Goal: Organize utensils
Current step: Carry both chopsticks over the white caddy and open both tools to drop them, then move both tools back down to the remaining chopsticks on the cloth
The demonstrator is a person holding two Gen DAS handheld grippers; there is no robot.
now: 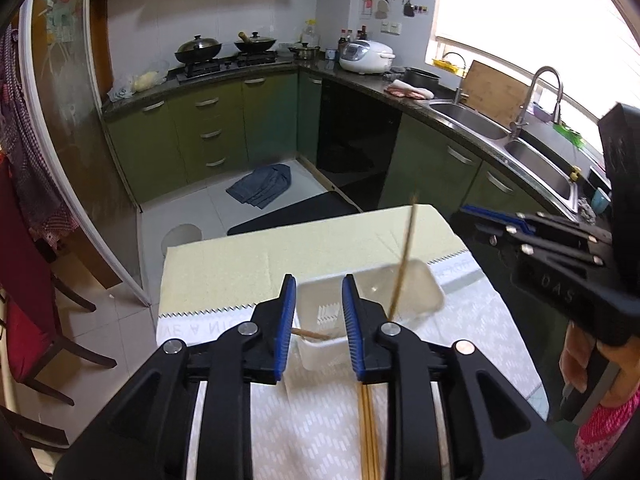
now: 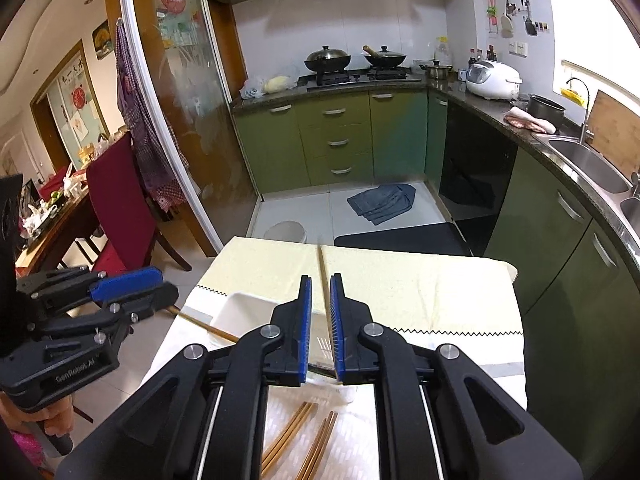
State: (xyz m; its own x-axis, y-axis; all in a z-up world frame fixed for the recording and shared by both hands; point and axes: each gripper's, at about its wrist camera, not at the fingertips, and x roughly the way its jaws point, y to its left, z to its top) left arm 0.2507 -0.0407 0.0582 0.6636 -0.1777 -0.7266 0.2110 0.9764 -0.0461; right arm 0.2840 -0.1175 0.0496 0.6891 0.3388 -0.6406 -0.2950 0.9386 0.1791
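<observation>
Lighting: daylight from blown-out window (image 1: 532,4) at right; sink (image 1: 472,120) rim glares. Fisheye edges bend, dark corners; held chopstick (image 1: 404,260) motion-blurred.

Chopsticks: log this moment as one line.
left gripper open | loose chopstick across bin rim | right gripper shut on held chopstick | more chopsticks on cloth

**Kitchen backdrop beyond the tool**

Far ahead, 2 lidded woks (image 2: 327,58) sit on a gas stove (image 2: 360,75). A white rice cooker (image 2: 494,79) stands ahead-right, a steel sink (image 1: 468,120) farther right. Grey cloth (image 2: 382,202) lies on the floor ahead; a red chair (image 2: 120,208) stands left.
</observation>
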